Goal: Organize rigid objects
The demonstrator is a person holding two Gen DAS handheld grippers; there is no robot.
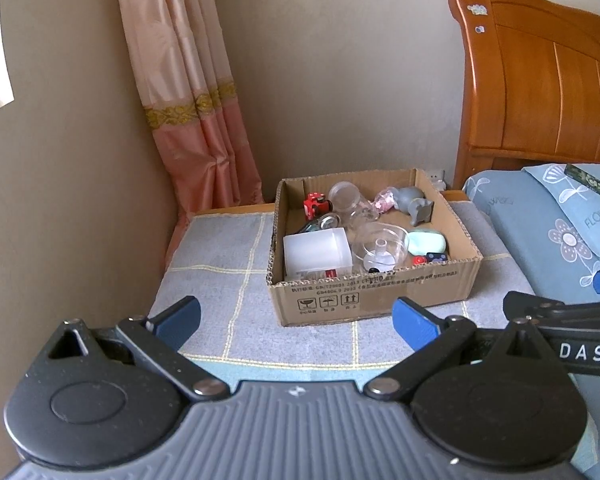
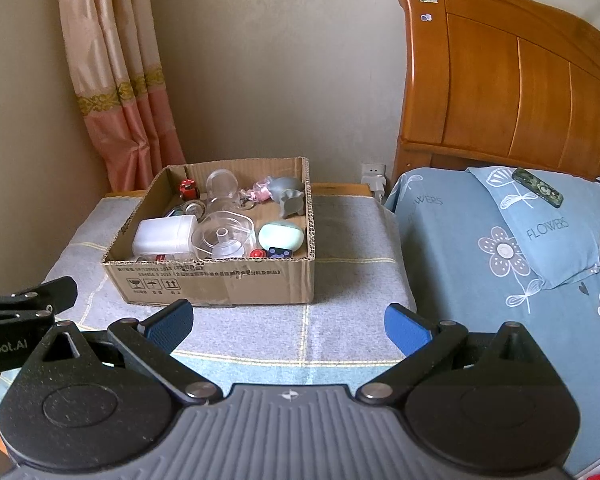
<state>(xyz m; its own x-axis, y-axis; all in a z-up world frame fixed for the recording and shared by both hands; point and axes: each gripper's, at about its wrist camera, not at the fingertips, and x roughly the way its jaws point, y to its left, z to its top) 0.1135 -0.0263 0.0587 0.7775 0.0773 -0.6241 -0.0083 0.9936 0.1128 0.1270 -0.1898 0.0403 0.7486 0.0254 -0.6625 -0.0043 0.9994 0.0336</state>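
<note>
A cardboard box (image 1: 374, 294) (image 2: 220, 280) stands on a grey cloth-covered bedside table (image 1: 220, 264) (image 2: 352, 240). It holds a white frosted container (image 1: 316, 250) (image 2: 164, 236), a clear round dish (image 1: 380, 246) (image 2: 225, 236), a mint case (image 1: 426, 242) (image 2: 281, 235), a grey elephant figure (image 1: 416, 204) (image 2: 290, 196), a red toy car (image 1: 315, 204) (image 2: 188, 189) and a clear jar (image 1: 344, 196) (image 2: 222, 185). My left gripper (image 1: 296, 322) is open and empty, in front of the box. My right gripper (image 2: 288, 326) is open and empty, also in front of it.
A bed with blue floral pillows (image 1: 560, 224) (image 2: 512, 236) and a wooden headboard (image 1: 540, 80) (image 2: 520, 80) lies to the right. A dark patterned case (image 2: 537, 187) (image 1: 585, 179) rests on a pillow. A pink curtain (image 1: 196, 100) (image 2: 116, 80) hangs at the back left.
</note>
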